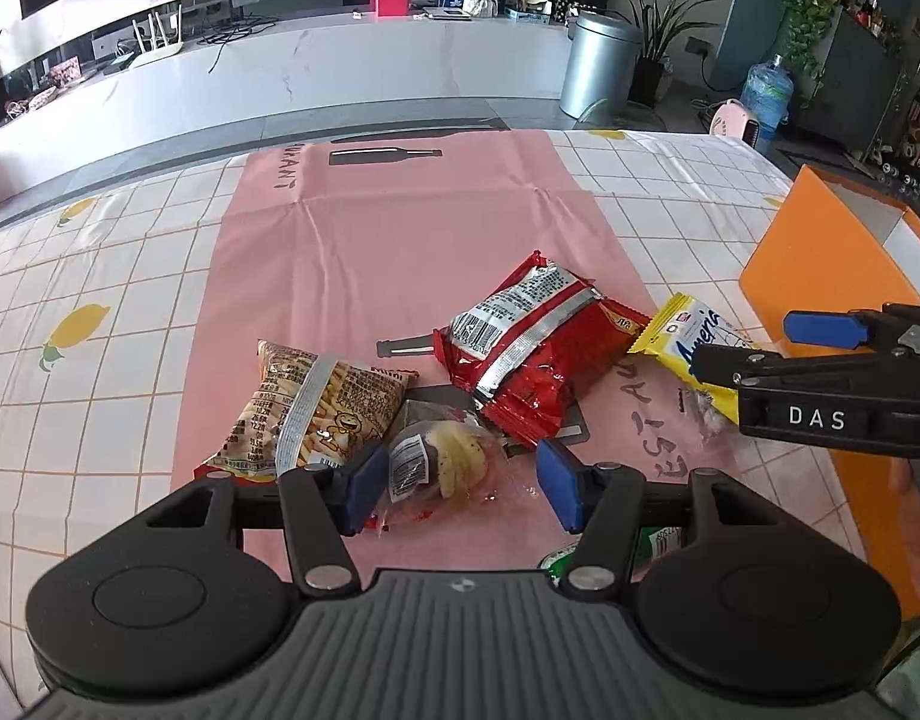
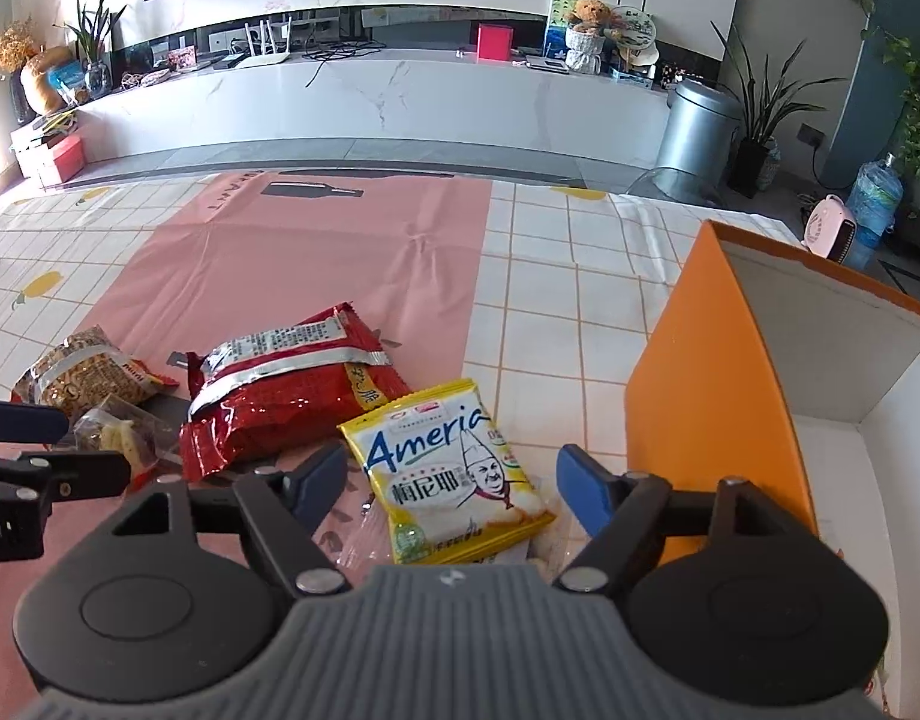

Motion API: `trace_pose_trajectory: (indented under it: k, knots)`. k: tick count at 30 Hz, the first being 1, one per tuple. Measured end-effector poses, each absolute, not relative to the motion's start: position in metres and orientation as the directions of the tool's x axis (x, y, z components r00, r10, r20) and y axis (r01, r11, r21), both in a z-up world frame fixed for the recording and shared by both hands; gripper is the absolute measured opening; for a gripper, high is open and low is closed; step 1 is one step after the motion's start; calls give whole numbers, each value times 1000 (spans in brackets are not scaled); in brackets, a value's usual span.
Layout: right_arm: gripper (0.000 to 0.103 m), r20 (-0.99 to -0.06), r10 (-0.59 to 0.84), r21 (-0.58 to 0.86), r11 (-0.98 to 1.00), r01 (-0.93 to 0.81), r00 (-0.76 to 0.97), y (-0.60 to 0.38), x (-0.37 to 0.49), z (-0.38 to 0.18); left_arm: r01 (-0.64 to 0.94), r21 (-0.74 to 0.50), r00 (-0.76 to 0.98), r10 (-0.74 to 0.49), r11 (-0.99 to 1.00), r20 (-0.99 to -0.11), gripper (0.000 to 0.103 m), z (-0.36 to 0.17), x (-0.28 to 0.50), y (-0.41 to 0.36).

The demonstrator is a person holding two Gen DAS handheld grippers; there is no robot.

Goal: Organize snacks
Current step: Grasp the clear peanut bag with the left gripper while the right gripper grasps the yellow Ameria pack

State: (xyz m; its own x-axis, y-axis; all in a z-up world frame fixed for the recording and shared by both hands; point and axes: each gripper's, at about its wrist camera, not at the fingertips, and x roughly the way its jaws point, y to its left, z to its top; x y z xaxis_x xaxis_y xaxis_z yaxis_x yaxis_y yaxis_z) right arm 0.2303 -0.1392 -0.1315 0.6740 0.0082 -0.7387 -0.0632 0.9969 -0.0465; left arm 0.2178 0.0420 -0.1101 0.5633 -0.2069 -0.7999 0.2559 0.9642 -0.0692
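Observation:
Several snack packs lie on a pink mat (image 1: 400,240). My left gripper (image 1: 460,489) is open, its pads on either side of a clear pack of pale crisps (image 1: 442,459). A beige fries bag (image 1: 316,414) lies left of it and a red bag (image 1: 526,354) behind. My right gripper (image 2: 454,483) is open around a yellow Ameria pack (image 2: 454,474), which also shows in the left wrist view (image 1: 694,339). The red bag (image 2: 292,396) and fries bag (image 2: 82,372) lie to its left. An open orange box (image 2: 718,384) stands right of it.
The table wears a white checked cloth with lemons (image 1: 100,312). A green pack (image 1: 562,558) peeks under my left gripper. The orange box (image 1: 820,252) stands at the table's right edge. A white counter (image 2: 400,102) and a metal bin (image 2: 697,126) stand beyond.

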Motion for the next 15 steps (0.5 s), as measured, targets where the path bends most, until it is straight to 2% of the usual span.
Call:
trace_pose_trajectory:
  k: [5,10,15]
  knots:
    - [75,-742,28,-25,997,-69,670,-142,235,-142,247,-41,566,-178,968,-805,67,-119,223,39]
    - [75,-759,55,0,996,-85,649,-144,237,-149,230,-42,555,-166,972,-815,75,-125,230,37]
    - [74,-761,62,5,996,-90,646,-143,234,-153,213,-35,538,-148,976,-830,76,-133,232,33]
